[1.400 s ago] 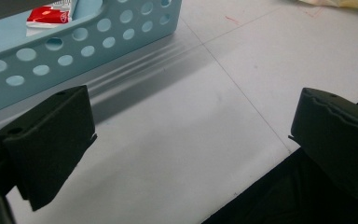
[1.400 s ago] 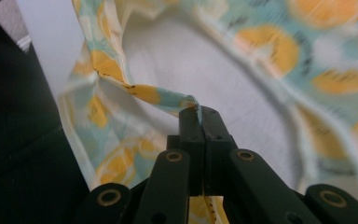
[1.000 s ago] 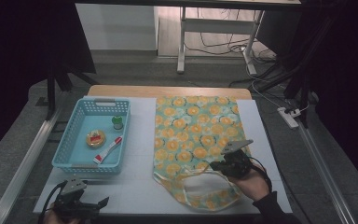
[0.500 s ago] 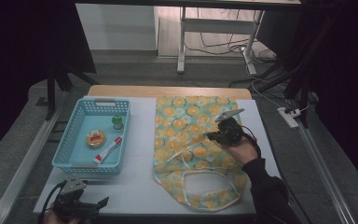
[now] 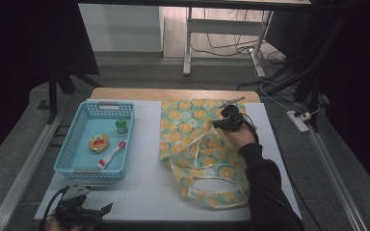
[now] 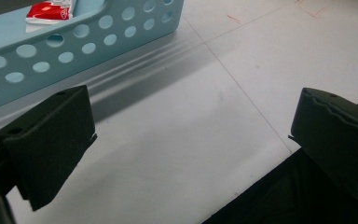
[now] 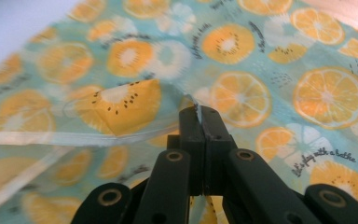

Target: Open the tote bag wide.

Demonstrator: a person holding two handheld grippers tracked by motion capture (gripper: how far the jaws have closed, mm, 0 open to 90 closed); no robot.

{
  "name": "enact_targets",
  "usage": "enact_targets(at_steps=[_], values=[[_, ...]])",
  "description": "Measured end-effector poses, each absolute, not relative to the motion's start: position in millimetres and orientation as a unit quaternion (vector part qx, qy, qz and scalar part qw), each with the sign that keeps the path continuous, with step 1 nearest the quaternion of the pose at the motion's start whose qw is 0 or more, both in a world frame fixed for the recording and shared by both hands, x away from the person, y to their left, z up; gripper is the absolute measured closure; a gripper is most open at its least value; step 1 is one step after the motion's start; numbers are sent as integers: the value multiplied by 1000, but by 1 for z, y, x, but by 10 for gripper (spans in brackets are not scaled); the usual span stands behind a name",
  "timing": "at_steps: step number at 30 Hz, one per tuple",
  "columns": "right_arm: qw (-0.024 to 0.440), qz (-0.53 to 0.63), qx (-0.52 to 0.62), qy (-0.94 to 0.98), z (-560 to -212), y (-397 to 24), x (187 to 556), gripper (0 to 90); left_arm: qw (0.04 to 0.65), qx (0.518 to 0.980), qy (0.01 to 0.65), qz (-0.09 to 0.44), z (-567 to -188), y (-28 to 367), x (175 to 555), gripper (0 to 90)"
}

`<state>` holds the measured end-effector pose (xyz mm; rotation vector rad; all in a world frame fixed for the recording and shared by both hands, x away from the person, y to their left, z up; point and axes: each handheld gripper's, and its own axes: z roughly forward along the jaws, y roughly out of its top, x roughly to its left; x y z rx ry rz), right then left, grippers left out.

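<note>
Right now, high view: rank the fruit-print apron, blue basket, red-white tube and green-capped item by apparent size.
1. fruit-print apron
2. blue basket
3. red-white tube
4. green-capped item
All lie at similar distance, so the order looks safe.

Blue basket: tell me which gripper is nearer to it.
Left. The left gripper sits just in front of the blue basket, apart from it. The right gripper is across the table, pinching the fruit-print apron.

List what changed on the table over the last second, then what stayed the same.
The right claw, shut on the fruit-print apron's edge, travelled from the near right part of the cloth toward the far end, dragging that edge along and folding the apron over itself. The left claw stayed open at the table's near left corner. The blue basket and its contents did not move.
</note>
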<state>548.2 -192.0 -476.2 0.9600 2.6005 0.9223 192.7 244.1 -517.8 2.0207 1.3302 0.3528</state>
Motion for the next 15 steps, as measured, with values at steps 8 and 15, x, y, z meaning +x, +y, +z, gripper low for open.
enact_targets(at_steps=[8,15], values=[[74,293,337,892,-511,-193,550,764,341,777,512,134,-518,244,193,0],[77,341,342,872,-487,-203,540,456,341,776,514,133,-518,244,193,0]])
